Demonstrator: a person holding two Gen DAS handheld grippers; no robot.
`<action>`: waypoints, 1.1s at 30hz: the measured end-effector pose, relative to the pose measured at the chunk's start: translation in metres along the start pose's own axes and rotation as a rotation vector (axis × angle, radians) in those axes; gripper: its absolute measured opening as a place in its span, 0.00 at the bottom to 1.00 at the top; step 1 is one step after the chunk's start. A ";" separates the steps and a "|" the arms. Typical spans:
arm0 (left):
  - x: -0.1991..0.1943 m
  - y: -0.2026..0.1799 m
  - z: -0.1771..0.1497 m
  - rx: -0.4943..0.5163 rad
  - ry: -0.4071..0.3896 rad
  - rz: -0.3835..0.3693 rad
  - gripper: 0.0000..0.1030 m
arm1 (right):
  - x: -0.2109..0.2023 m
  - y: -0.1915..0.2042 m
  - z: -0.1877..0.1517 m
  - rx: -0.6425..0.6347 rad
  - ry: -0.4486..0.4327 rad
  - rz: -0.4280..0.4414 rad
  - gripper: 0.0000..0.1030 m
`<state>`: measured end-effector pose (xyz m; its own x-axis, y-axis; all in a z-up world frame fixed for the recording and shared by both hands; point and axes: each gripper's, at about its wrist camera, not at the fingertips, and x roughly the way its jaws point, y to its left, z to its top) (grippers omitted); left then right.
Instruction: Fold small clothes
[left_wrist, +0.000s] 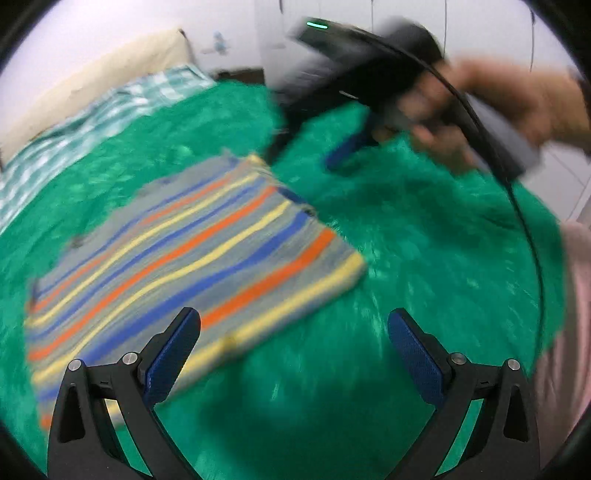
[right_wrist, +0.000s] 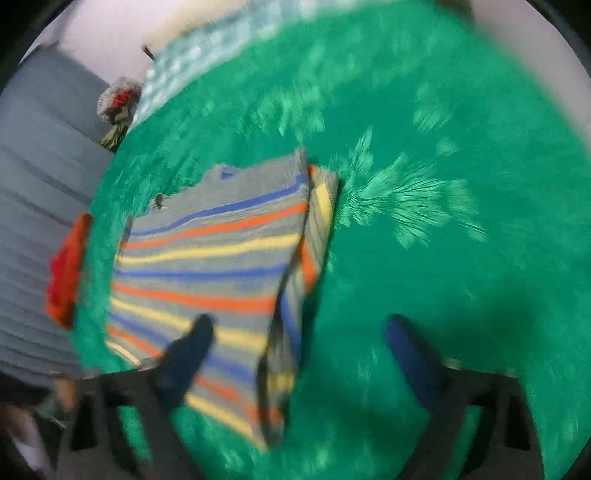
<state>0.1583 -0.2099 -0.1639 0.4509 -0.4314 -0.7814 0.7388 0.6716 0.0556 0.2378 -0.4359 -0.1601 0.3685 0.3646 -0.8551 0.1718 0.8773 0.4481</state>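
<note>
The left gripper (left_wrist: 293, 343) has its jaws spread wide with nothing between them, hovering above the green fuzzy blanket (left_wrist: 406, 240). Its left blue pad overlaps the near edge of the striped shirt (left_wrist: 192, 254) in the picture, though contact cannot be judged. The right gripper (right_wrist: 299, 350) also holds its jaws wide apart and empty (both views are smeared by motion).

The shirt (right_wrist: 210, 258), grey with blue, orange and yellow stripes, lies folded on the blanket (right_wrist: 443, 295), with 1 folded layer showing along its right side in the right wrist view.

In the left wrist view the right gripper (left_wrist: 343, 151) is seen beyond the shirt, held by the person's hand (left_wrist: 491, 107), with a black cable (left_wrist: 524, 229) curving down from it and a small green light on its body. A checked cloth (left_wrist: 85, 125) lies past the blanket's far edge. In the right wrist view a red cloth (right_wrist: 66, 273) sits at the blanket's left edge, beside grey fabric (right_wrist: 37, 166). No writing is readable.
</note>
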 end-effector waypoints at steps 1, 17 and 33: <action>0.010 -0.002 0.005 -0.005 0.018 0.004 0.98 | 0.011 -0.004 0.015 0.009 0.029 0.005 0.79; -0.078 0.097 -0.035 -0.428 -0.191 -0.098 0.08 | 0.011 0.088 0.078 -0.116 -0.064 0.136 0.10; -0.113 0.230 -0.193 -0.936 0.021 0.132 0.44 | 0.199 0.350 0.055 -0.321 0.038 0.165 0.48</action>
<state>0.1805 0.1094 -0.1827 0.4861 -0.3127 -0.8160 -0.0235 0.9288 -0.3699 0.4212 -0.0740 -0.1590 0.3318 0.5158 -0.7899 -0.1849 0.8566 0.4817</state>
